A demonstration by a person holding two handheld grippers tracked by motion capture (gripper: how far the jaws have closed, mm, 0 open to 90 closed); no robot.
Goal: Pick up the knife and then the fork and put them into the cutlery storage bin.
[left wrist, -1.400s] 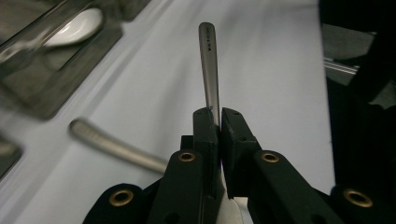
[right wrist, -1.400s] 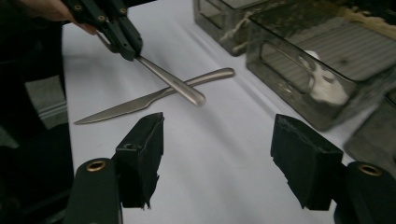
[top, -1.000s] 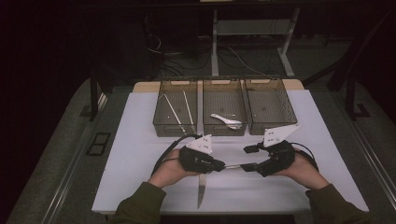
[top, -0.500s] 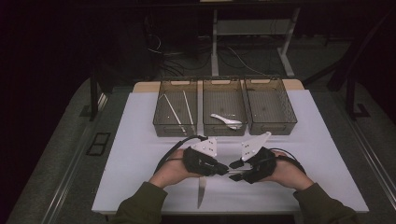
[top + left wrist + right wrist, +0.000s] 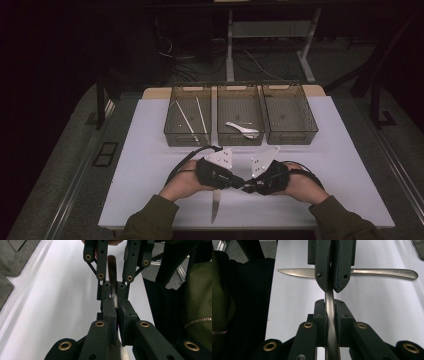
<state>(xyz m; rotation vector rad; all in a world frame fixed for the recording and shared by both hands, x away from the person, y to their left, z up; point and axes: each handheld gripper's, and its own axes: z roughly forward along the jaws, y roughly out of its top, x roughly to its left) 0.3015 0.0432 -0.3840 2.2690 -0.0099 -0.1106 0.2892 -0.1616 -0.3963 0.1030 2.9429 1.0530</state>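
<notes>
On the white worktop (image 5: 150, 150), near its front edge, both tongs meet tip to tip. The left tongs (image 5: 239, 183) are clenched on a metal utensil handle (image 5: 329, 315); the right tongs (image 5: 248, 188) have just been closing onto it. A knife (image 5: 216, 204) lies beside them.

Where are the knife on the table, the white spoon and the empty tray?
knife (image 5: 215, 203): high view, on its blade.
white spoon (image 5: 242, 129): high view, on its handle.
empty tray (image 5: 302, 137): high view, on its near wall.

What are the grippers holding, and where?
A metal utensil, by its handle: left gripper shut on it, right gripper has just been closing on it too.
</notes>
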